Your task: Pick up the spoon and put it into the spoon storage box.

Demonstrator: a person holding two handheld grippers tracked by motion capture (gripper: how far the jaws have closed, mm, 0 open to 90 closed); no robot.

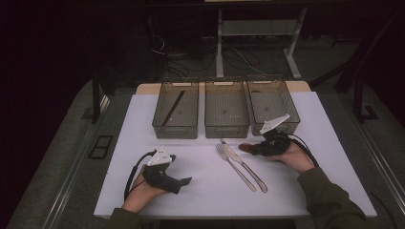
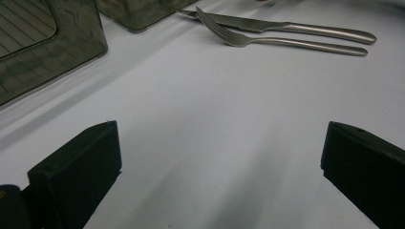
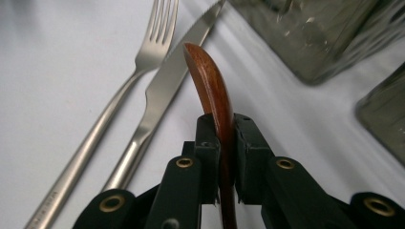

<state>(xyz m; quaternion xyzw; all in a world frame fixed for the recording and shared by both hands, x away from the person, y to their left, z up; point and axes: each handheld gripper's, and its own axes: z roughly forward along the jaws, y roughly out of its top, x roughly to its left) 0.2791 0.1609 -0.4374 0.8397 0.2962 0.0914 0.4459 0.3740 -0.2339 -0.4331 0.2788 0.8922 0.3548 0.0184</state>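
The right gripper (image 3: 224,138) is clamped on a brown wooden spoon (image 3: 210,81), held edge-up just right of the knife (image 1: 244,165) and fork (image 1: 235,167), near the right bin (image 1: 273,102). The left gripper (image 1: 184,182) rests on the white table (image 1: 200,191) at near left, jaws wide apart, nothing between them.

The room is dim, with the light falling mainly on the white worktop (image 1: 143,143), whose wooden edge shows at the far side. Grey carpeted floor (image 1: 62,157) surrounds it. Beyond stands a desk frame with white legs (image 1: 220,43), with loose cables (image 1: 243,59) lying on the floor beneath. Dark metal stands (image 1: 97,98) flank the worktop left and right. The far background is black and indistinct.
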